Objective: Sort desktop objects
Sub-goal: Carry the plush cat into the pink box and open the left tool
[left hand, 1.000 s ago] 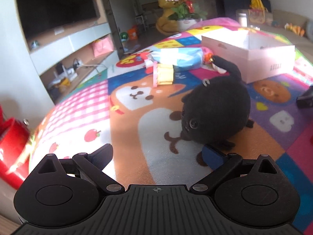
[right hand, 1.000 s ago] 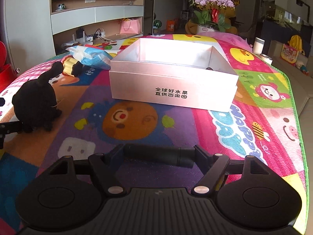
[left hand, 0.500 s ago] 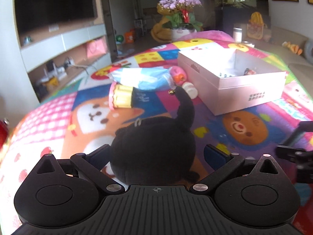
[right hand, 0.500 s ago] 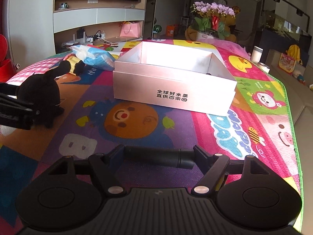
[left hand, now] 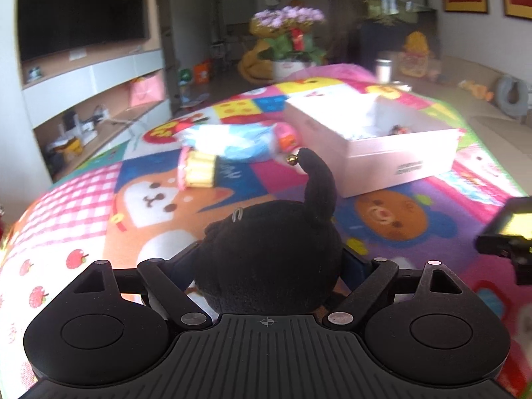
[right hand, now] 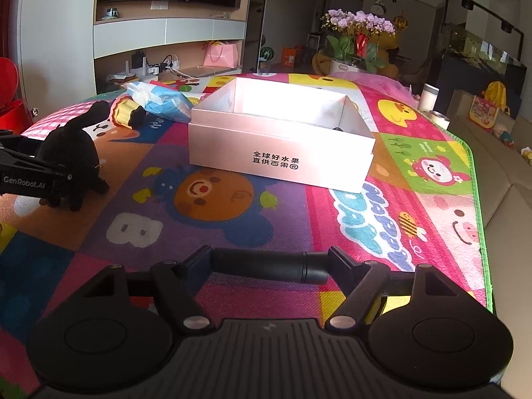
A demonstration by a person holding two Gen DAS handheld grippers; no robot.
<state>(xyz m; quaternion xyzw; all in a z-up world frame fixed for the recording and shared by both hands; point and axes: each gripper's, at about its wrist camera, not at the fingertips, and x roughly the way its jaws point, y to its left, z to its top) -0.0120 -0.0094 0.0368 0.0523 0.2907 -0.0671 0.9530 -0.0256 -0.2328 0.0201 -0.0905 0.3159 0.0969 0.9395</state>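
A black plush toy (left hand: 272, 252) with an upright tail stands on the colourful play mat (left hand: 66, 206). It sits between the fingers of my left gripper (left hand: 269, 262), whose jaws are closing, and the pads touch its sides. In the right wrist view the plush toy (right hand: 66, 153) is at the far left, with the left gripper (right hand: 30, 173) around it. My right gripper (right hand: 269, 266) is shut on a black cylinder (right hand: 266, 267), held crosswise above the mat. A pale pink open box (right hand: 279, 153) stands ahead of it. The same box (left hand: 399, 163) has small items inside.
A blue and white packet (right hand: 159, 99) and a pink and yellow pack (right hand: 121, 113) lie left of the box. A flower pot (right hand: 355, 33) stands behind the mat and a white cup (right hand: 430, 96) at the right. The mat's green edge (right hand: 478, 199) borders a sofa.
My left gripper swung around and moved up onto the plush toy, which now fills the gap between its narrowing fingers. The right gripper drifted slightly, still holding the cylinder.
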